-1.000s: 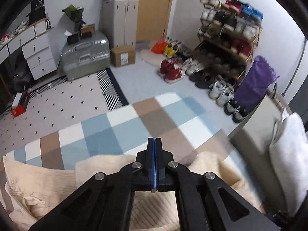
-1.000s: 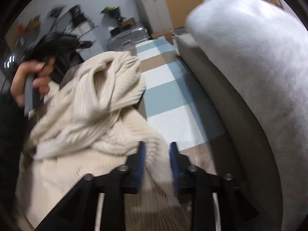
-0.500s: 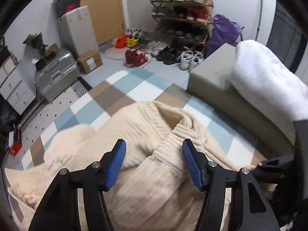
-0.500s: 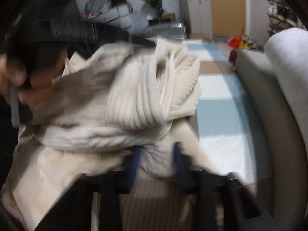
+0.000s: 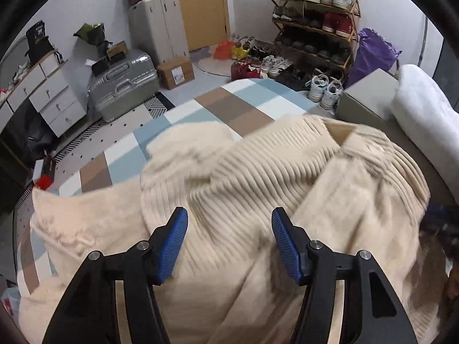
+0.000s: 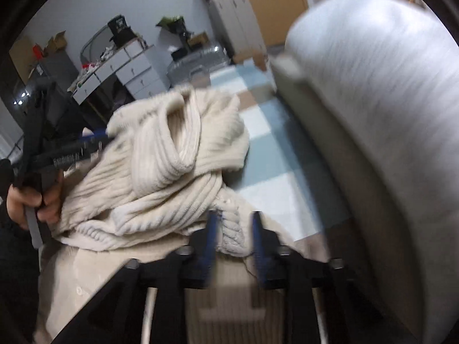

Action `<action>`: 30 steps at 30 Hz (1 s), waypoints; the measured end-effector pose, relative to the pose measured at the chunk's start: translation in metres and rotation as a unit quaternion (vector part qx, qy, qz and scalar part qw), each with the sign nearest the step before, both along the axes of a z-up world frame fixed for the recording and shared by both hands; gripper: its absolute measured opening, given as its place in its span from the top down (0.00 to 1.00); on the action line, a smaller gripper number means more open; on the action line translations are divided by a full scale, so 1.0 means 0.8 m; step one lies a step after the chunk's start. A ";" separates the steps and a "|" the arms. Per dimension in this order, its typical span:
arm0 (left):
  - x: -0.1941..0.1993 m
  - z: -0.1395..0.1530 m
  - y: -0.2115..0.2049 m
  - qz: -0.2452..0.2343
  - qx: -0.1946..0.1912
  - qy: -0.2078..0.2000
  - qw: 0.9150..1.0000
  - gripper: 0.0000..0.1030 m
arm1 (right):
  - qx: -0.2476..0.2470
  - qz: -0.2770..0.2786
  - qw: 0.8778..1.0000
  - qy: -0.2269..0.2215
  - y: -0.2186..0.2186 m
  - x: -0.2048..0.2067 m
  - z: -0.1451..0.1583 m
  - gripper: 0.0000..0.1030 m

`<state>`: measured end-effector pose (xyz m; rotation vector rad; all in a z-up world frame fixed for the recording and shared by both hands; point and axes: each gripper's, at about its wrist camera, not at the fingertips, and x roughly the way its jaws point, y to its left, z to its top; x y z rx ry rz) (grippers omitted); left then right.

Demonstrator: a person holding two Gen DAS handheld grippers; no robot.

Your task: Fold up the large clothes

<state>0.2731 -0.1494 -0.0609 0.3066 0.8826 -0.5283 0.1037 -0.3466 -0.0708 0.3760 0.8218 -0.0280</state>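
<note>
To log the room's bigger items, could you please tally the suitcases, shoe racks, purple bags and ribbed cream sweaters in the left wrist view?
suitcases: 2 (silver suitcase, beige suitcase)
shoe rack: 1
purple bag: 1
ribbed cream sweater: 1
Total: 5

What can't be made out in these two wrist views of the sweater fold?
- Sweater: near hem cut off by the bottom edge in the left wrist view; sleeves lost in the bunched folds.
- Right gripper: jaws opening, motion blurred; a knit fold sits between them, contact unclear.
- Left gripper: open above the knit; whether it touches the fabric is unclear.
- Shoes on the rack: too small to count.
</note>
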 end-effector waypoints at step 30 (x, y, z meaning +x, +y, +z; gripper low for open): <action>-0.030 0.140 0.128 -0.019 -0.253 -0.015 0.967 0.94 | 0.102 0.049 0.994 0.009 0.058 0.016 0.030 0.56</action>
